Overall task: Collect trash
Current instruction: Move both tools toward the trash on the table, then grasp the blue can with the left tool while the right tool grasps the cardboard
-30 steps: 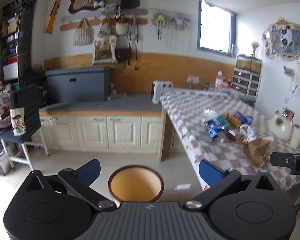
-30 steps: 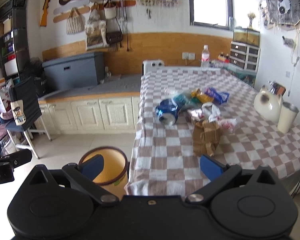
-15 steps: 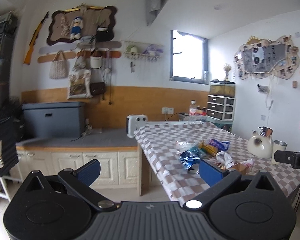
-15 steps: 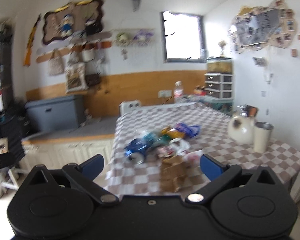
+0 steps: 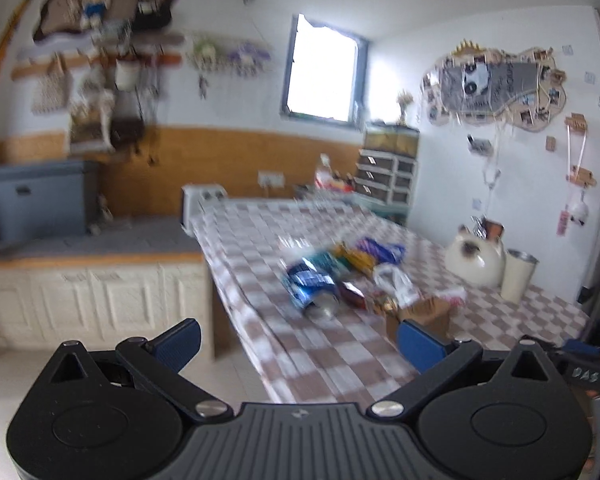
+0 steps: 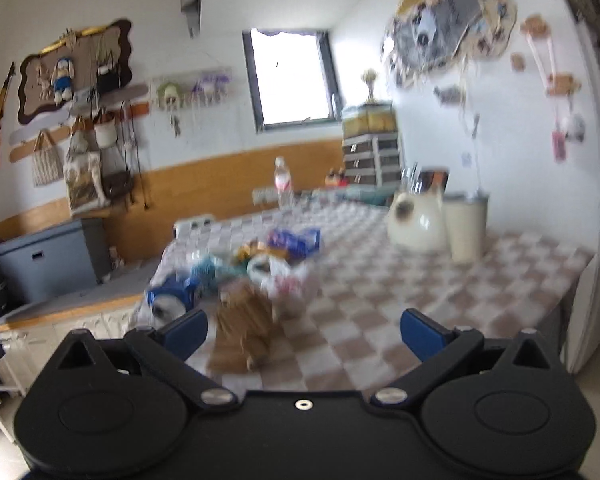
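Observation:
A pile of trash lies on the checked tablecloth: a crushed blue can, coloured wrappers, a white plastic bag and a crumpled brown paper bag. In the right wrist view the brown paper bag is nearest, with the blue can to its left and wrappers behind. My left gripper is open and empty, short of the table edge. My right gripper is open and empty, close in front of the paper bag. Both views are blurred.
A cream cat-shaped teapot and a cream cup stand at the table's right side. A water bottle stands at the far end. White cabinets with a grey box run along the left.
Both grippers have risen and swung right toward the table. The bin on the floor has dropped out of view. The trash pile is closer in both views. Both grippers stay open.

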Motion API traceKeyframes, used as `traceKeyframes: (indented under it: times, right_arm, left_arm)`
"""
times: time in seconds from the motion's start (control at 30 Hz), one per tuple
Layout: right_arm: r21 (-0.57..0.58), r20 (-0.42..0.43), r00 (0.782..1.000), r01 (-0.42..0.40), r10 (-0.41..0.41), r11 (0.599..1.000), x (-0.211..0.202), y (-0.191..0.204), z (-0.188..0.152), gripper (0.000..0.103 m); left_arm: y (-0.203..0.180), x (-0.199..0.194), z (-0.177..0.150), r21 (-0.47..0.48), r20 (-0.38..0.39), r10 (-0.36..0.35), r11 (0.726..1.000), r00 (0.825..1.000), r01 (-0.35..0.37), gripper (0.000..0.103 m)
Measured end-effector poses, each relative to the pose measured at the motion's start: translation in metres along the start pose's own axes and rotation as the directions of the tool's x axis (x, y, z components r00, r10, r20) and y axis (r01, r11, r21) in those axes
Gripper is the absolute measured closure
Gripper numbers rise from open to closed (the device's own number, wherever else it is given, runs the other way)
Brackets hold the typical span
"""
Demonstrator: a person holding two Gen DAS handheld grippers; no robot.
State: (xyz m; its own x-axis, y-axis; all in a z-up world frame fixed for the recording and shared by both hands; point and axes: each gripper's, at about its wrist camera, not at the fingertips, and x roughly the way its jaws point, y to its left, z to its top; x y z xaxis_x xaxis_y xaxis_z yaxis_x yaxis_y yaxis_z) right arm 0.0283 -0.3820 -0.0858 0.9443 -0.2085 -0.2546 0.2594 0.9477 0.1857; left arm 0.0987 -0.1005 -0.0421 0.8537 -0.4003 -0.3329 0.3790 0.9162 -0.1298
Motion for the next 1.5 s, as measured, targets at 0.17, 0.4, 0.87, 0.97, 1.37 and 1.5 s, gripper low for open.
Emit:
traceKeyframes:
  times: [0.17, 0.4, 0.87, 0.97, 1.37, 1.5]
  right_arm:
    - [0.007, -0.052, 0.997, -0.056, 0.056, 0.998, 0.033, 0.003, -0.011, 0.000]
    - [-0.085, -0.094, 0.989, -0.120, 0.112, 0.989, 0.083, 0.033, -0.003, 0.009]
    - [-0.187, -0.158, 0.974, -0.192, 0.163, 0.963, 0.128, 0.046, 0.014, 0.026]
    - [-0.234, -0.157, 0.971, -0.216, 0.182, 0.948, 0.123, 0.035, 0.018, 0.027]
    - [-0.319, -0.297, 0.890, -0.435, 0.347, 0.842, 0.161, 0.013, 0.035, 0.050]
    - [-0.337, -0.306, 0.874, -0.470, 0.377, 0.816, 0.165, 0.024, 0.030, 0.057]
  left_arm:
    - [0.009, 0.043, -0.015, -0.075, -0.137, -0.089, 0.994, 0.987, 0.079, 0.000]
    - [0.021, 0.075, -0.022, -0.121, -0.195, -0.113, 0.988, 0.974, 0.091, 0.000]
    - [0.041, 0.114, -0.002, -0.203, -0.171, -0.189, 0.967, 0.967, 0.153, 0.000]
    - [0.044, 0.122, 0.003, -0.212, -0.163, -0.199, 0.964, 0.966, 0.163, 0.000]
    - [0.036, 0.168, 0.028, -0.151, -0.168, -0.220, 0.969, 0.961, 0.195, 0.000]
    - [0.032, 0.191, 0.036, -0.134, -0.182, -0.202, 0.975, 0.962, 0.180, 0.000]
